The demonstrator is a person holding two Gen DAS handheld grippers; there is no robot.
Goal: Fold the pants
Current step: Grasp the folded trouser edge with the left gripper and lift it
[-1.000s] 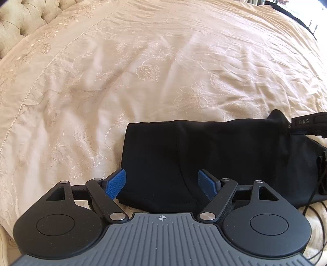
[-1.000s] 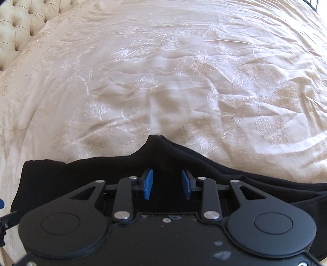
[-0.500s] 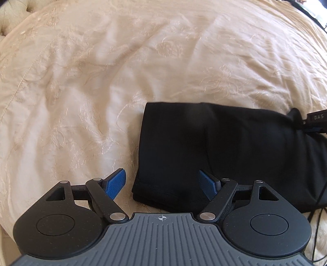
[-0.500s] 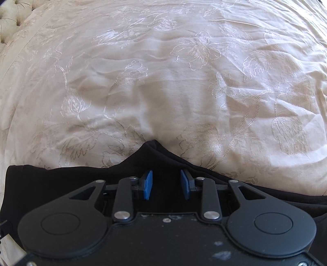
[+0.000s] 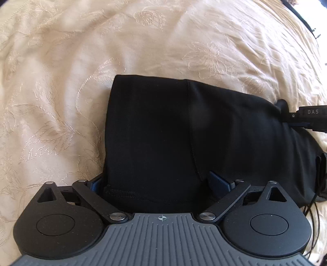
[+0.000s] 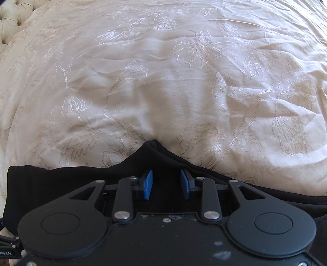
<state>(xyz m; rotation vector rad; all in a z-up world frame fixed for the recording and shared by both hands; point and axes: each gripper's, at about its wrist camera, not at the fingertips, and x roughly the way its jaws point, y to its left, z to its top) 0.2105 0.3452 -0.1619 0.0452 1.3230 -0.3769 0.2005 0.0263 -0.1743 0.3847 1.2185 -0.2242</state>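
Surface: cream bedspread (image 5: 61, 92) with embroidered floral stitching, wrinkled; fills both views.
Left gripper (image 5: 158, 183): low at the near edge of the black pants (image 5: 163, 133). Jaws wide apart, straddling the folded end; hem corner sits between the blue pads (image 5: 216, 181), left pad mostly hidden behind fabric. Whether the pads touch the cloth, can't tell.
Pants, left view: folded into a compact dark block lying flat on the bedspread, left edge straight, vertical seam running down the middle, hem stitching visible just in front of the gripper body.
Right gripper (image 6: 166, 184): over the far edge of the pants (image 6: 81, 184), jaws partly closed with a gap between the blue pads (image 6: 148, 184). Black fabric lies in that gap and rises to a small peak just ahead of the tips. Contact with the pads not resolvable, so grip state unclear.
Right gripper from the left view: black finger marked "DAS" (image 5: 312, 117) at the right edge, at the bunched fabric point.
Cable: thin black cable (image 5: 312, 204) right of the pants.
Far: tufted headboard (image 6: 10, 12), top-left corner of the right view.
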